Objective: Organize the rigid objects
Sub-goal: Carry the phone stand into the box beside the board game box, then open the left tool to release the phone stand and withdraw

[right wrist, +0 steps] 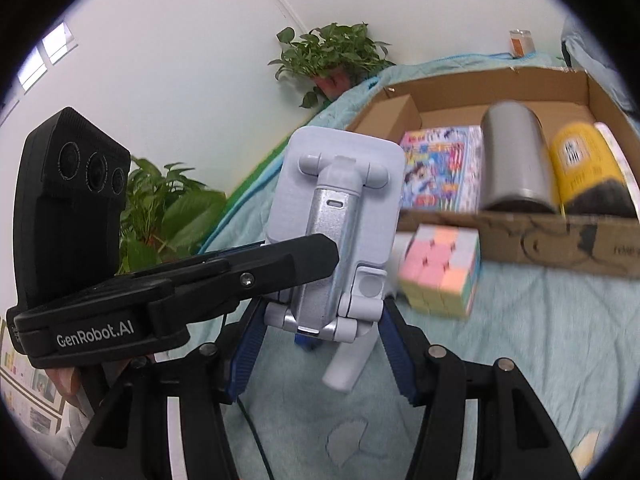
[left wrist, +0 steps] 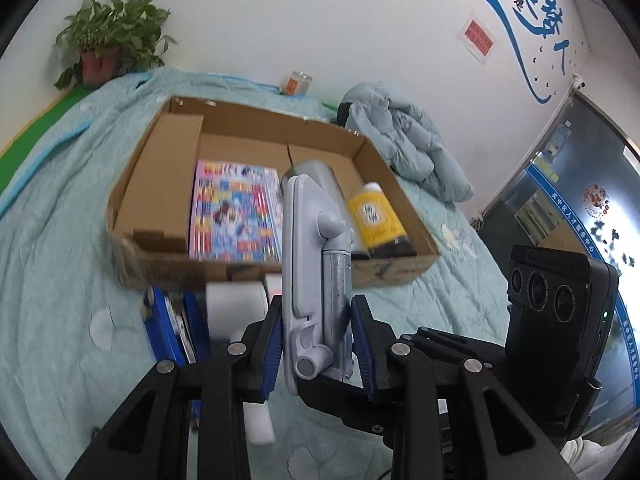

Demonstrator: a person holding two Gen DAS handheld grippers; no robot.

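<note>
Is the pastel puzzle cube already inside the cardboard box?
No, the pastel puzzle cube sits on the light blue blanket just outside the front wall of the cardboard box.

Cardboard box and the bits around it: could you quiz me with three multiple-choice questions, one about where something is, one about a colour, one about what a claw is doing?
1. Where is the pastel puzzle cube?
A. inside the cardboard box
B. on the blanket, outside the box's front wall
C. held in a gripper

2. What colour is the label of the bottle lying in the box?
A. yellow
B. red
C. green

3. What is the left gripper doing?
A. hanging open over nothing
B. clamped on the magazine
C. closed on the grey phone stand

Answers:
1 B: the pastel puzzle cube sits on the blanket, just in front of the cardboard box.
2 A: the bottle has a yellow label above a dark end.
3 C: the left gripper has both blue pads pressed against the grey phone stand.
</note>
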